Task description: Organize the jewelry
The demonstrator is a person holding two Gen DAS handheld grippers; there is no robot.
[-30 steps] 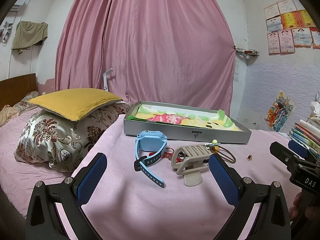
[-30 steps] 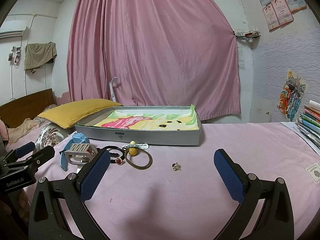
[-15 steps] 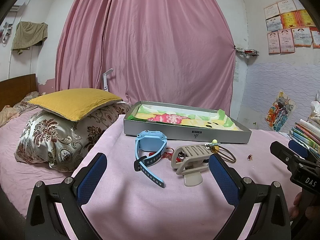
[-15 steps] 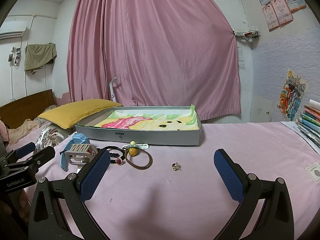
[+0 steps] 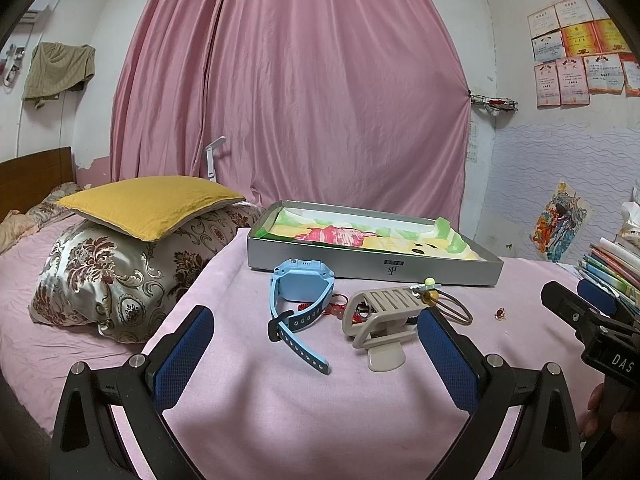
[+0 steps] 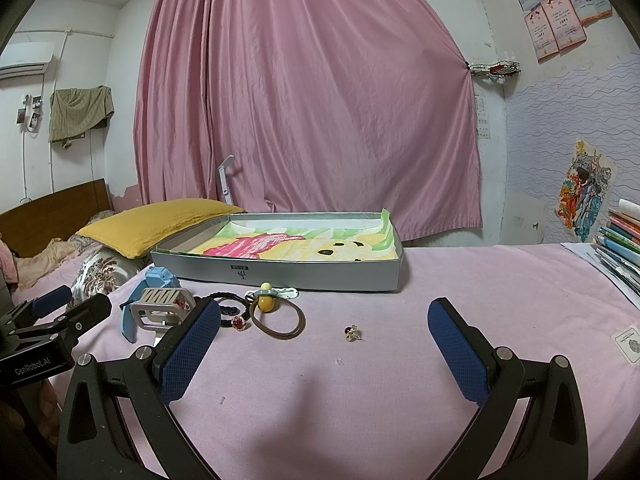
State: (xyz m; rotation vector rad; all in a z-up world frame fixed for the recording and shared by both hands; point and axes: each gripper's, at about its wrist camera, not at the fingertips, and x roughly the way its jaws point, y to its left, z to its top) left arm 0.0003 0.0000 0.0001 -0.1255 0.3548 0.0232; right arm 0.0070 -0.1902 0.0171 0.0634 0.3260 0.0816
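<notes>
A grey shallow box (image 5: 372, 268) (image 6: 280, 274) lined with a colourful picture lies on the pink cloth. In front of it sit a blue watch (image 5: 300, 296) (image 6: 158, 280), a beige hair claw (image 5: 380, 316) (image 6: 160, 308), a brown hair tie with a yellow bead (image 5: 448, 308) (image 6: 276, 320), a black bracelet with a red stone (image 6: 234, 316) and a small gold earring (image 6: 352, 333) (image 5: 500, 313). My left gripper (image 5: 316, 356) is open, hovering before the watch and claw. My right gripper (image 6: 324, 350) is open, just short of the earring.
A yellow cushion (image 5: 148, 204) rests on a patterned pillow (image 5: 116, 276) at the left, off the cloth's edge. Stacked books (image 6: 620, 248) and a small card (image 6: 630, 344) lie at the right. A pink curtain (image 5: 300, 100) hangs behind.
</notes>
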